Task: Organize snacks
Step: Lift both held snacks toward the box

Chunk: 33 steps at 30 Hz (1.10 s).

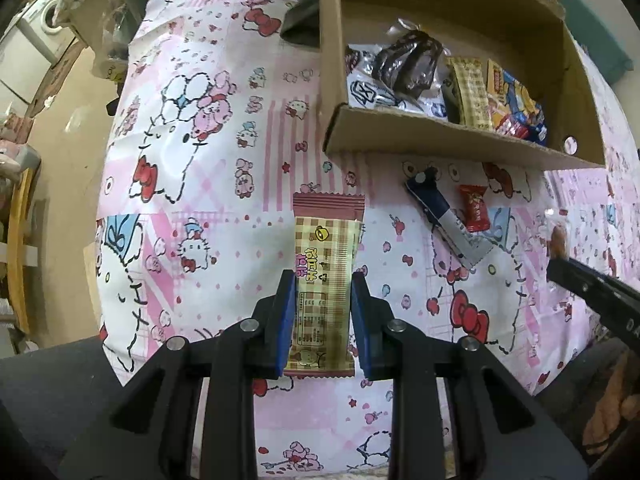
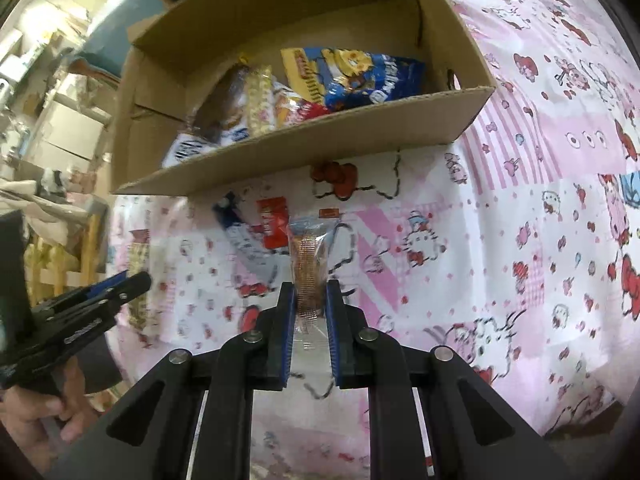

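Note:
My left gripper (image 1: 323, 280) is shut on a checked beige snack bar (image 1: 325, 264) with a pink end, held just above the patterned cloth. My right gripper (image 2: 311, 292) is shut on a clear-wrapped brown pastry (image 2: 307, 268), lifted over the cloth; its tip shows at the right of the left wrist view (image 1: 560, 268). A cardboard box (image 1: 440, 140) lies beyond, holding several snacks: a dark chocolate pastry (image 1: 412, 60), a checked bar (image 1: 472, 92) and a blue and yellow bag (image 2: 368, 76). A small red packet (image 1: 475, 208) and a blue and white packet (image 1: 444, 216) lie on the cloth before the box.
The pink cartoon-print cloth (image 1: 208, 160) covers the table. A dark cloth item (image 1: 300, 12) lies left of the box. The table's left edge drops to the floor (image 1: 64, 160), with a washing machine and clutter beyond. My left hand (image 2: 36, 412) shows in the right wrist view.

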Available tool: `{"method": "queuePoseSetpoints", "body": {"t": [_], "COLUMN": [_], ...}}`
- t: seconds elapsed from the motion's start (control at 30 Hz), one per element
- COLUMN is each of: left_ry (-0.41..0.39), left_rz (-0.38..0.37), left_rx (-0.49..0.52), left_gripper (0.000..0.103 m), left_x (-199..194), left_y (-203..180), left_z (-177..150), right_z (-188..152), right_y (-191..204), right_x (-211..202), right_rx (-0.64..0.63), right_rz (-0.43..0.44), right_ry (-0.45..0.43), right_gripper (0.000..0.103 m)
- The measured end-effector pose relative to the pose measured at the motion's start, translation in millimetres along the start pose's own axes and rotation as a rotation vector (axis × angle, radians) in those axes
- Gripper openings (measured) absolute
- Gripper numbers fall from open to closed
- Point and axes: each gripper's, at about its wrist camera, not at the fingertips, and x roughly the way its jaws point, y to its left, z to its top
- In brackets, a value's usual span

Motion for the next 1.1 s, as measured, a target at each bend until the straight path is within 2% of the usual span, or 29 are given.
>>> {"method": "queuePoseSetpoints", "body": {"t": [0.1,0.23,0.43,0.53,0.8,1.1], "left_ry": [-0.036,-0.103,-0.261,-0.326,-0.381,-0.415], "left_rz": [-0.038,-0.041,-0.04,-0.05,-0.034,-0.014], "left_rx": [-0.047,-0.083,-0.112,-0.123,-0.044,0.016], "left_gripper": [0.023,0.023,0.023,0.023,0.023,0.023], "left_x": [-14,-35,-79,-98,-115,-120], "left_y": [9,15,24,26,9,-10], "left_z": [-1,-4,1,8,39,84], "right_z": [-2,-5,-2,2,23,78], "right_y": [13,28,41,40,21,-11], "right_x": [-12,-28,-59,-67,-87,-101], "right_rx": [-0.043,-0.076,-0.099,-0.086,-0.013,0.018], "right_rz": [0.034,0.092,0.2,0.224,0.241,0.21], "right_ry": [-0.048,-0.118,-0.271,-0.307,-0.387,-0.449], "right_gripper": [0.016,0.016,0.016,0.016,0.016,0.016]}}
